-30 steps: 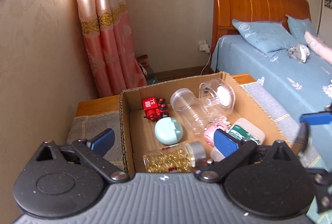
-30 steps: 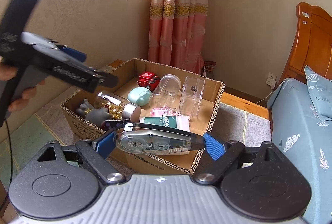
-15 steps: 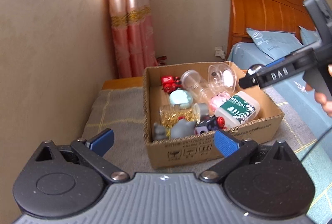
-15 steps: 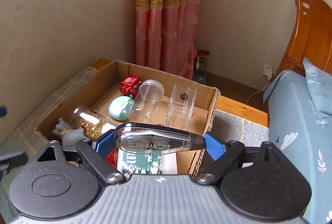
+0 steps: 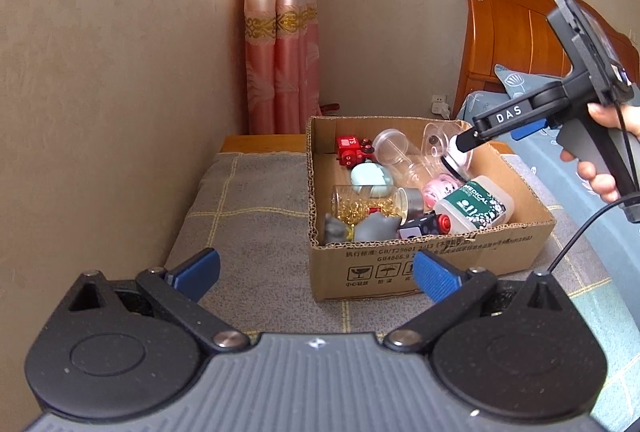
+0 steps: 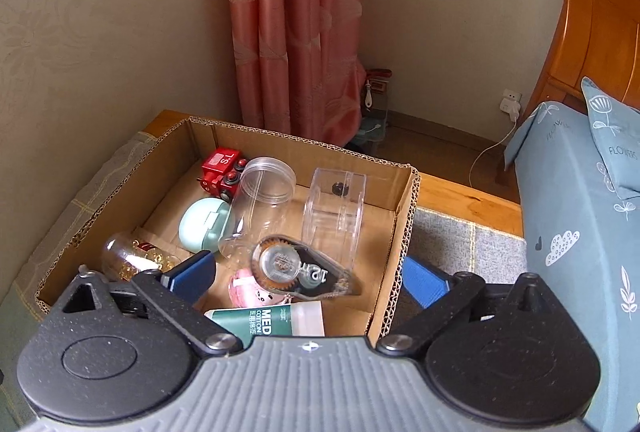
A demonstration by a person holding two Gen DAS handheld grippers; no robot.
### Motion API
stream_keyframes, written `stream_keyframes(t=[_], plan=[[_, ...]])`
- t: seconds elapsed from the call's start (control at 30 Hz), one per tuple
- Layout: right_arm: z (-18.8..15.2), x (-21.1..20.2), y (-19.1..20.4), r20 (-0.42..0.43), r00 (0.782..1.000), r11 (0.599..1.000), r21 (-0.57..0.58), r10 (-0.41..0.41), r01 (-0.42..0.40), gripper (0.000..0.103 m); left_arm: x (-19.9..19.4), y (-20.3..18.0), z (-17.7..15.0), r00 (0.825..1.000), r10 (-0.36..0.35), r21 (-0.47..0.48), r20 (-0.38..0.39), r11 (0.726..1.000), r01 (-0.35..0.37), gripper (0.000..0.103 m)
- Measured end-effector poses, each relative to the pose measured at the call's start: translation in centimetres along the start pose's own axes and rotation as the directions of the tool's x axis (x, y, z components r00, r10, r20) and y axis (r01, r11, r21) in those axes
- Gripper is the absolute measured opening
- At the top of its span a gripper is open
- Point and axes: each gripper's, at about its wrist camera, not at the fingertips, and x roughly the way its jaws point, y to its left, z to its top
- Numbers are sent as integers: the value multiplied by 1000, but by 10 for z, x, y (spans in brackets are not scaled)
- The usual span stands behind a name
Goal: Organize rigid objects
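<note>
A cardboard box [image 5: 436, 260] on a grey checked cloth holds a red toy train [image 5: 354, 150], a clear jar [image 5: 394, 145], a mint case [image 5: 370, 177], a bottle of gold pins [image 5: 366, 201], a green-labelled cotton box [image 5: 474, 203] and more. My left gripper [image 5: 316, 272] is open and empty, in front of the box. My right gripper [image 6: 308, 278] is open above the box; a clear correction-tape dispenser [image 6: 298, 268] is loose between its fingers, over the pink item [image 6: 248, 288]. It also shows in the left wrist view [image 5: 456, 161].
A wall runs along the left. A pink curtain [image 6: 296, 31] hangs behind the box. A bed with blue bedding [image 6: 576, 216] and a wooden headboard [image 5: 516, 43] stands to the right. A clear acrylic case [image 6: 334, 209] sits in the box.
My right gripper has opened and let go of the correction-tape dispenser over the box. My left gripper has drawn back from the box.
</note>
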Motion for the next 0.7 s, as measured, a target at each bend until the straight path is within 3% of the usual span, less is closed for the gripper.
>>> stream_keyframes(t=[0.37, 0.7], plan=[[-23, -30, 7, -47, 997, 996, 56, -68, 71, 103, -1, -3, 2, 999, 45, 5, -25, 999, -45, 102], [-104, -101, 45, -33, 988, 985, 81, -150, 152, 103, -3, -20, -9, 990, 48, 26, -130, 999, -45, 102]])
